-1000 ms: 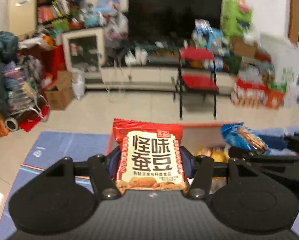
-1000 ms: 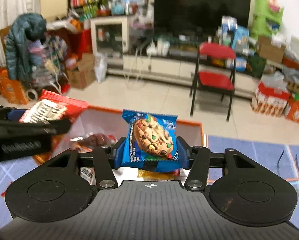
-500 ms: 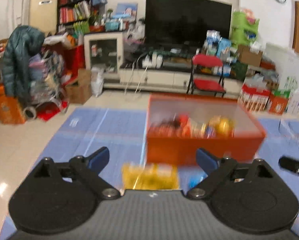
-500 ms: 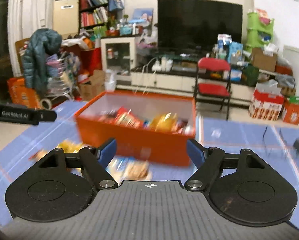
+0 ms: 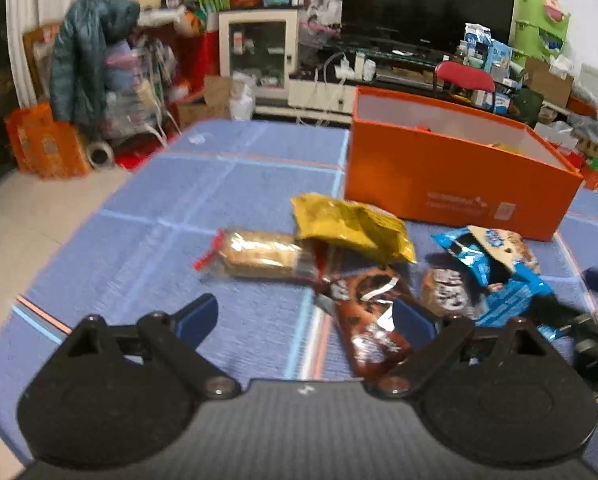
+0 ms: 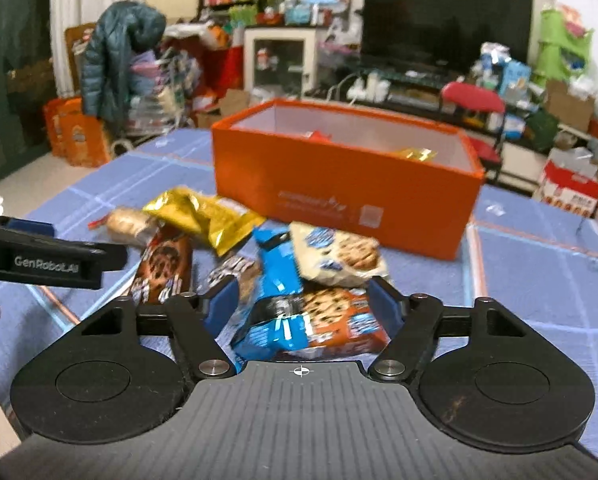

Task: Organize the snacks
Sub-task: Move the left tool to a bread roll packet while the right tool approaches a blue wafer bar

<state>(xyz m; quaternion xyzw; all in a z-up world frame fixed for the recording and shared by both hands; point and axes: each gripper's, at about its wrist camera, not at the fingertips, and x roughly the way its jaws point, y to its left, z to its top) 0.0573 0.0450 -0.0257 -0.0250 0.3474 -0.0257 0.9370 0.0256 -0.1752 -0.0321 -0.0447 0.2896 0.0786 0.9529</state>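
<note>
An orange box (image 5: 451, 176) (image 6: 339, 188) with snacks inside stands on the blue mat. In front of it lies a pile of snack packets: a yellow bag (image 5: 351, 226) (image 6: 203, 216), a clear-wrapped cracker pack (image 5: 259, 254), a brown cookie packet (image 5: 367, 316) (image 6: 163, 264) and blue cookie packets (image 5: 495, 268) (image 6: 295, 312). My left gripper (image 5: 305, 318) is open and empty, low over the mat beside the brown packet. My right gripper (image 6: 303, 302) is open, its fingers on either side of the blue cookie packets.
The blue mat (image 5: 147, 240) ends at tiled floor on the left. The other gripper's body (image 6: 43, 260) shows at the left of the right wrist view. Beyond stand a red chair (image 6: 471, 100), a TV, shelves and cluttered boxes.
A second ago each gripper held a packet above the box. Both have let go, opened, pulled back from the box and dropped low to the pile of packets on the mat.
</note>
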